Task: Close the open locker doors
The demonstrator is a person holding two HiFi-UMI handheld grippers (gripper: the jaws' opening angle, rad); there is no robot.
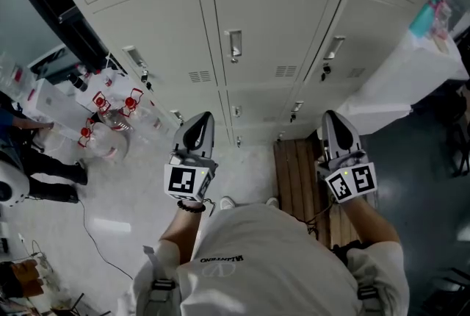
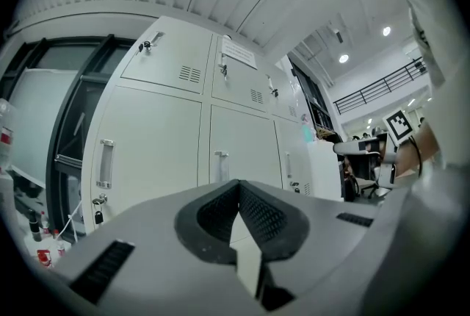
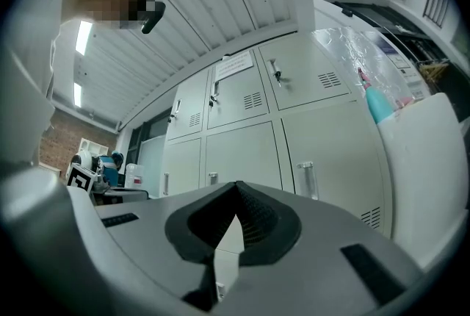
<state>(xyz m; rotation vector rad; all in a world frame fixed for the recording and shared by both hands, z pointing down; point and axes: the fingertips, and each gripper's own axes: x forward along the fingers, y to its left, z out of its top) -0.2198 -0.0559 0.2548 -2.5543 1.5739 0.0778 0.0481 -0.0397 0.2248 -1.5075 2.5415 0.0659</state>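
Head view, lockers: the locker doors (image 1: pixel 268 35) in frame all lie flush with the bank; none stands ajar.
Head view, hands: left gripper (image 1: pixel 200 129) and right gripper (image 1: pixel 336 127) are level and side by side, pointing at the locker doors from well short of them; forearms bent close to the chest; a slatted wooden bench (image 1: pixel 294 182) sits at the lockers' foot, under the right gripper.
Left gripper view: jaws tip to tip, nothing between; locker doors (image 2: pixel 154 138) ahead lie flush; a padlock (image 2: pixel 98 217) hangs on the leftmost.
Right gripper view: jaws likewise together and empty; locker doors (image 3: pixel 242 156) flush, handles upright.
Step in hand (judgement): unsettled; the scene fits a bank shut throughout, or an open door outside these frames; flush seams are the check of a good close.
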